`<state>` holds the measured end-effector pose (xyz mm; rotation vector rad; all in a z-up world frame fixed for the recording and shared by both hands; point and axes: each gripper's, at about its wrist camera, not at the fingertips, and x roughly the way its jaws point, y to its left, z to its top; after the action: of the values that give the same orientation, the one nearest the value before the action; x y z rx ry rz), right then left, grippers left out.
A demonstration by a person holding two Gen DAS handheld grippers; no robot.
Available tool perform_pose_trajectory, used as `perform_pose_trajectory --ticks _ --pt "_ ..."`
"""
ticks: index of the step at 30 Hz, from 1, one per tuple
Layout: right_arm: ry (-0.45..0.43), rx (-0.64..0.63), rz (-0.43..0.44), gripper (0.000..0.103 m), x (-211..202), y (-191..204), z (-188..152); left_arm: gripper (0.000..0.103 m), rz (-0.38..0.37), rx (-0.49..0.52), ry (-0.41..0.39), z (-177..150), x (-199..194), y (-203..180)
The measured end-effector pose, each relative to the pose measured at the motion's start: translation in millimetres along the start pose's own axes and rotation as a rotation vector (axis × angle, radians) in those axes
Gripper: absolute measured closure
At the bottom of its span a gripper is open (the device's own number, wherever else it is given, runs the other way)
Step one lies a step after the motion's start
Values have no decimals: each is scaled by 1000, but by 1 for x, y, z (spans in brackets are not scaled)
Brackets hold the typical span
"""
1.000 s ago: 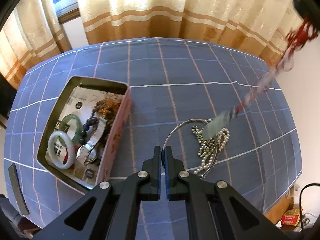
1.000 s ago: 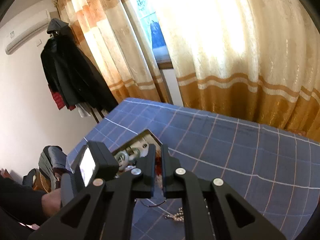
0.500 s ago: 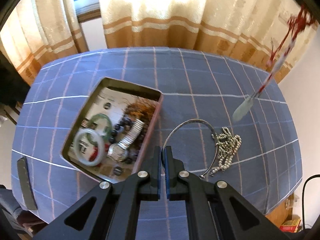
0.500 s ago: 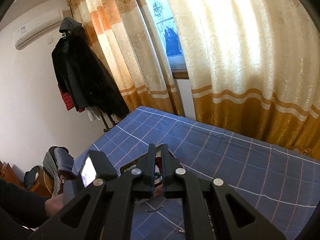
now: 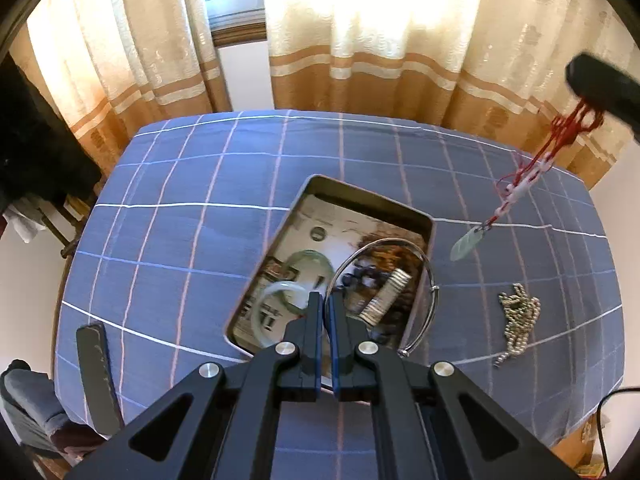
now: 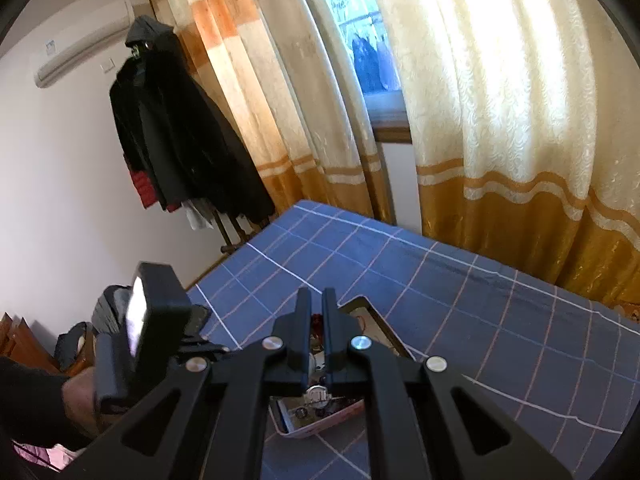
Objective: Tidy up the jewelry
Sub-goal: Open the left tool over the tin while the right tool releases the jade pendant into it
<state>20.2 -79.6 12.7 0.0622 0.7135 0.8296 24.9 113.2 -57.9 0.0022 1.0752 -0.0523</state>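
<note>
Midway through the jewelry tidy-up, I have the left tongs [image 5: 325,300] clenched on a thin silver bangle [image 5: 428,276], which I hold right over the open tin box [image 5: 430,224] directly ahead of them on the blue checked worktop [image 5: 180,240]. Inside the box, just beyond the fingertips, lie a pale jade bangle [image 5: 276,292], a green one [image 5: 312,258], dark beads and a metal watch band [image 5: 386,296], so a good share of the sorting looks done. Off to the right of the left tongs and higher up, the right tongs [image 5: 596,92] appear as a dark blur pinching the red cord [image 5: 560,140] of a necklace whose green jade pendant [image 5: 466,246] dangles free above the cloth just right of the box. From their own camera the right tongs [image 6: 314,300] stand nearly closed, with the cord only partly glimpsed between the fingers and the box [image 6: 384,322] straight below. Still outside, as I judge it, are the bangle, the pendant and a heap of pearl-like beads [image 5: 518,320] lying on the worktop to the far right of the left tongs; those three remain to go in.
</note>
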Motion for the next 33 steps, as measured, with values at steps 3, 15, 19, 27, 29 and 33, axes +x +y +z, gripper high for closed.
perform_pose_trajectory --ticks 3,15,19,27,29,33 --pt "31 4 -11 96 23 -2 -5 101 6 -4 8 3 10 8" --pt "131 18 -43 95 82 -4 -24 97 -14 -11 74 6 51 27" --pt "176 7 -81 82 99 -5 -38 73 -9 -30 78 8 54 27" --pt "210 21 -131 39 67 -12 -74 39 73 -45 24 4 33 23" --pt "223 57 -175 35 49 -25 -88 39 78 -46 14 1 27 20" --pt "277 161 -325 35 2 -70 -127 39 65 -42 3 -9 14 2"
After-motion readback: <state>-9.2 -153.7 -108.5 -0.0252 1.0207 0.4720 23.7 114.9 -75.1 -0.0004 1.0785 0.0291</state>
